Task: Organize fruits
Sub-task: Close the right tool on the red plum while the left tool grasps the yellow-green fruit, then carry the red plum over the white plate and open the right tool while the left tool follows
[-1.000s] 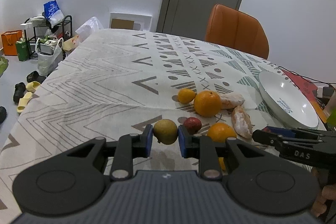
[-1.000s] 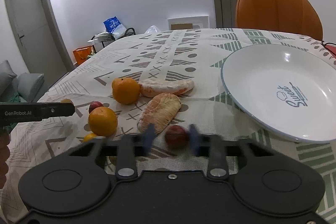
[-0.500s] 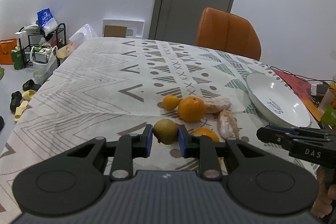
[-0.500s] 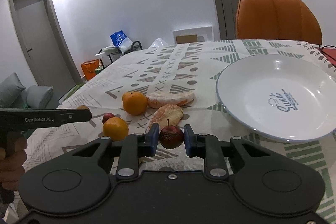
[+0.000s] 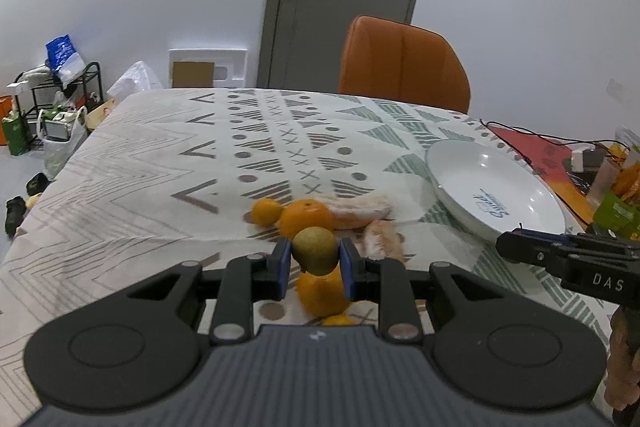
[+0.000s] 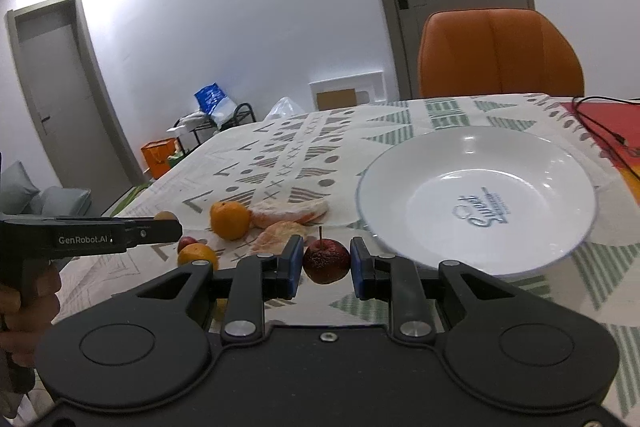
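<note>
Left tongs (image 5: pixel 312 263) clamped on a green-brown pear (image 5: pixel 315 251), raised over the oranges (image 5: pixel 306 217) on the worktop (image 5: pixel 140 187). Right tongs (image 6: pixel 326 263) pinch a small red apple (image 6: pixel 326 261), near-left of the white plate (image 6: pixel 476 199).

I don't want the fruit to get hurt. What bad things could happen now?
The small red apple may slip from the right tool short of the white plate. The round greenish fruit in the left tool could drop onto the oranges below. Both tools might bump at the plate.
</note>
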Available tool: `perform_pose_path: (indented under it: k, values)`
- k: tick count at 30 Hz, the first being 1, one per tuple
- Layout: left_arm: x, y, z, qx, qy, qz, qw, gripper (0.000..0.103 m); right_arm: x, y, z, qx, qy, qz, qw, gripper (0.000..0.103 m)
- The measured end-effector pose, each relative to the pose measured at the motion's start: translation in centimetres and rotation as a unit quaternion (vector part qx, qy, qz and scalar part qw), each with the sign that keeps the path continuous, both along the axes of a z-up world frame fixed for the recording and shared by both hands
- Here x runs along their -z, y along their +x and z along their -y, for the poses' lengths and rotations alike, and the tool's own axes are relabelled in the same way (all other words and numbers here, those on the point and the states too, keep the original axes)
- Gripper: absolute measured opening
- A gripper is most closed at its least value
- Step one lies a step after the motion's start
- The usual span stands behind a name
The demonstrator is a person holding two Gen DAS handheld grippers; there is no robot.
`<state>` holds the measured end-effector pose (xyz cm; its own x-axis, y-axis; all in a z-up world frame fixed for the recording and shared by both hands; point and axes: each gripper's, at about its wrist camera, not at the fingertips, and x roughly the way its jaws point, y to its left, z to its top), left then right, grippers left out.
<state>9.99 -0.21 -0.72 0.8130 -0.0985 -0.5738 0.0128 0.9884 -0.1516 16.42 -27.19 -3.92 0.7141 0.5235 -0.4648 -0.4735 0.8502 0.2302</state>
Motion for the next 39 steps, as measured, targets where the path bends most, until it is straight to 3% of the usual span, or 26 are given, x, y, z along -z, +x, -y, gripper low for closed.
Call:
perform_pose_path:
  k: [25,28,39]
  values:
    - [-0.5,3.5,7.7,0.058,0.018,0.001,0.9982,0.024,0.5,2.2,7.6,0.076,0.011,0.003,0.997,0.024]
    - [-0.6,4.0,8.5,0.065,0.022,0.002,0.9977,0.024,0.6,2.3,8.3,0.089,0.014,0.004,0.996,0.03]
    - [-0.8,5.8,11.5,0.1,0.024,0.006,0.9947,0.024,0.8,1.2,10.5,0.109,0.029,-0.001,0.994,0.033]
